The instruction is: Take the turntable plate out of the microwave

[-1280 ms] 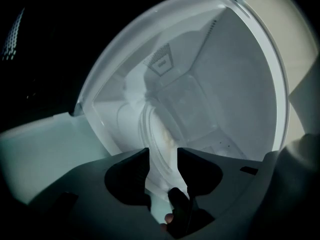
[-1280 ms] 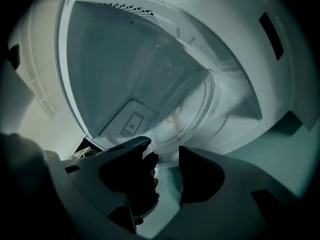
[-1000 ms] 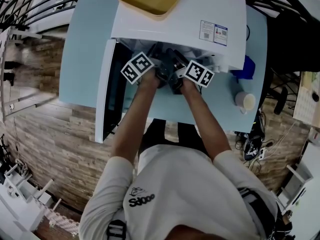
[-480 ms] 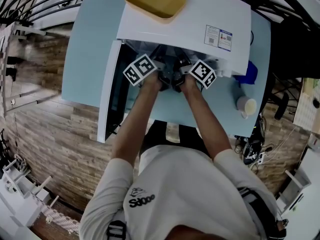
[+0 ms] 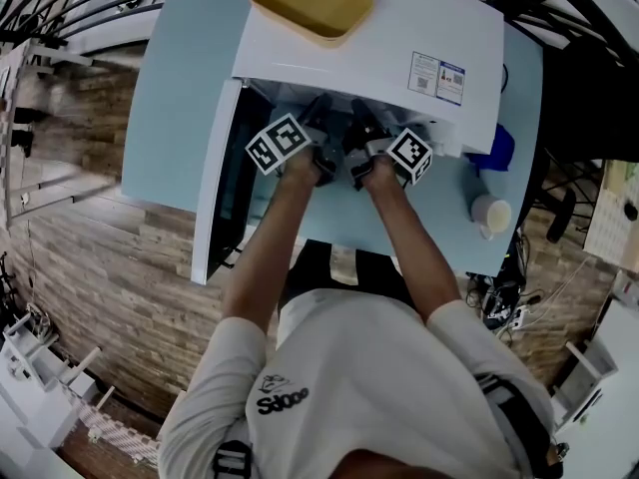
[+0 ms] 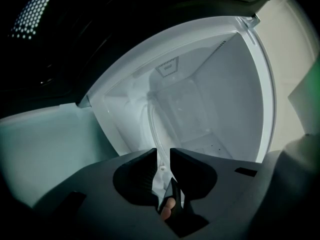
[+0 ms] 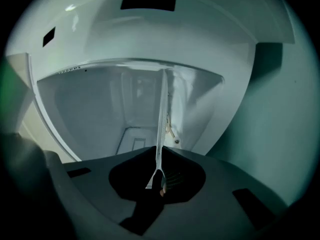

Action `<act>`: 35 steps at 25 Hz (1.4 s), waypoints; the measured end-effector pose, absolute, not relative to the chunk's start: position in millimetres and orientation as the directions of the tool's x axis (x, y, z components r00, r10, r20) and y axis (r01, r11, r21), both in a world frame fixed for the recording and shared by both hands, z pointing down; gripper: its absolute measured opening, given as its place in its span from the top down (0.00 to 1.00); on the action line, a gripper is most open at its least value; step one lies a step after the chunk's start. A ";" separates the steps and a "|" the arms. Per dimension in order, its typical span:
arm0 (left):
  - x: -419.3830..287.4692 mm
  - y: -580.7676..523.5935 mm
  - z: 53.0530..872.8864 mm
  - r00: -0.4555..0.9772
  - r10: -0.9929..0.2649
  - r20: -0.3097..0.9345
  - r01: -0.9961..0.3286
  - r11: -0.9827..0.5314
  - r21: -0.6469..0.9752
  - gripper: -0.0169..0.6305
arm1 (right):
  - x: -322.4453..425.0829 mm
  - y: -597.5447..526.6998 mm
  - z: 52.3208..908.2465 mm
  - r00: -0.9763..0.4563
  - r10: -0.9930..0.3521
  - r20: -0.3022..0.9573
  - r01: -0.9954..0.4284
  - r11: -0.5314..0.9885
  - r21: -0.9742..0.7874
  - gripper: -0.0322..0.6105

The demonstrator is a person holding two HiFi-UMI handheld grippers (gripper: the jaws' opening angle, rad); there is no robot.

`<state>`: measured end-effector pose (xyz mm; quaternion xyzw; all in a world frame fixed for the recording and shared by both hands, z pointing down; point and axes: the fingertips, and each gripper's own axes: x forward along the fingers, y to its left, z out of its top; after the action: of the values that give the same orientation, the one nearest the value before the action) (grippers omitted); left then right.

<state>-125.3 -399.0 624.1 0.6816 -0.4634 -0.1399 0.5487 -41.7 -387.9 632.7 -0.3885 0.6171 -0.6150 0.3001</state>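
The white microwave (image 5: 349, 53) stands on a pale blue table (image 5: 180, 98) with its door (image 5: 215, 188) swung open to the left. Both grippers reach into its mouth side by side. In the left gripper view the clear glass turntable plate (image 6: 152, 129) shows edge-on, and my left gripper (image 6: 161, 156) holds its rim between the jaws. In the right gripper view the plate (image 7: 162, 109) stands as a thin upright line. My right gripper (image 7: 160, 154) is closing, its jaws pinched on that rim. The head view hides the plate behind the grippers (image 5: 318, 128) (image 5: 359, 133).
A yellow tray (image 5: 310, 3) lies on top of the microwave. To its right on the table are a blue object (image 5: 496, 146) and a pale cup (image 5: 491, 211). The white cavity walls (image 6: 210, 99) surround the plate closely. The open door blocks the left side.
Both hands have stayed at the microwave's mouth. The right gripper's marker cube has turned a little, and the two grippers sit slightly further apart.
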 end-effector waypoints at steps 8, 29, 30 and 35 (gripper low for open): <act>-117.8 -403.3 626.7 0.536 -0.785 0.311 -0.443 0.053 0.895 0.84 | -40.7 -380.1 628.3 -0.537 -0.838 0.099 -0.087 -0.062 -0.994 0.90; -122.8 -378.5 616.5 0.487 -0.839 0.242 -0.299 0.100 0.949 0.89 | -43.8 -361.0 618.3 -0.558 -0.822 0.113 -0.063 -0.093 -0.994 0.90; -123.4 -375.8 615.9 0.488 -0.839 0.240 -0.296 0.100 0.950 0.89 | -44.5 -358.0 617.4 -0.560 -0.821 0.113 -0.067 -0.091 -0.994 0.90; -123.5 -359.9 609.5 0.492 -0.845 0.208 -0.274 0.076 0.959 0.88 | -44.6 -342.9 611.9 -0.574 -0.811 0.110 -0.068 -0.087 -0.994 0.90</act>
<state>-123.5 -359.9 609.5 0.6345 -0.4413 -0.2436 0.5860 -44.6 -342.9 611.9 -0.3598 0.6108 -0.6435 0.2887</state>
